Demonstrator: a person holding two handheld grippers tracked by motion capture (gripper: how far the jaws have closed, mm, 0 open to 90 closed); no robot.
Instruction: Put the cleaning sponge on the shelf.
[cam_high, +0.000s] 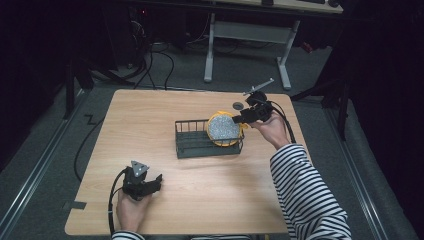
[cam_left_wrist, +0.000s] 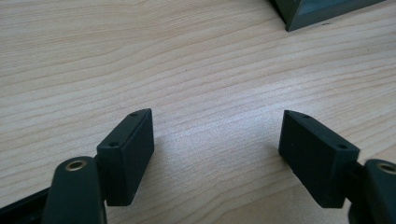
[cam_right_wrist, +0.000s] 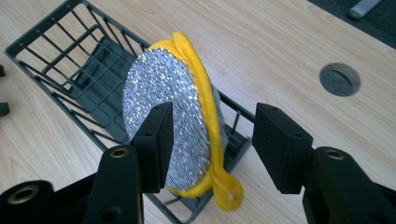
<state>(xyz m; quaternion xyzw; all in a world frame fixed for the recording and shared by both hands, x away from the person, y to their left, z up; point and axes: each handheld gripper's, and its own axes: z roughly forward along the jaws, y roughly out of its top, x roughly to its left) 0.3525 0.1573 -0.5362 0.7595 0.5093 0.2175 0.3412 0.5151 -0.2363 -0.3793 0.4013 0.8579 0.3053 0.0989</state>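
A round scouring pad (cam_high: 223, 128), glittery silver with a yellow rim, stands on edge in the right end of a dark wire basket (cam_high: 192, 121) at the table's middle. My right gripper (cam_high: 239, 119) reaches in from the right at the pad's upper edge. In the right gripper view the pad (cam_right_wrist: 163, 88) leans against the basket (cam_right_wrist: 56, 51), and my right gripper (cam_right_wrist: 212, 140) is open astride its edge, the right pad clear of it. My left gripper (cam_high: 159, 181) rests low over the front left of the table; its jaws (cam_left_wrist: 217, 144) stand open over bare wood.
A round cable hole (cam_high: 238, 105) lies in the tabletop just behind the right gripper. A corner of the basket (cam_left_wrist: 322, 11) peeks in at the top of the left gripper view. A desk frame (cam_high: 247, 35) stands on the floor beyond the table.
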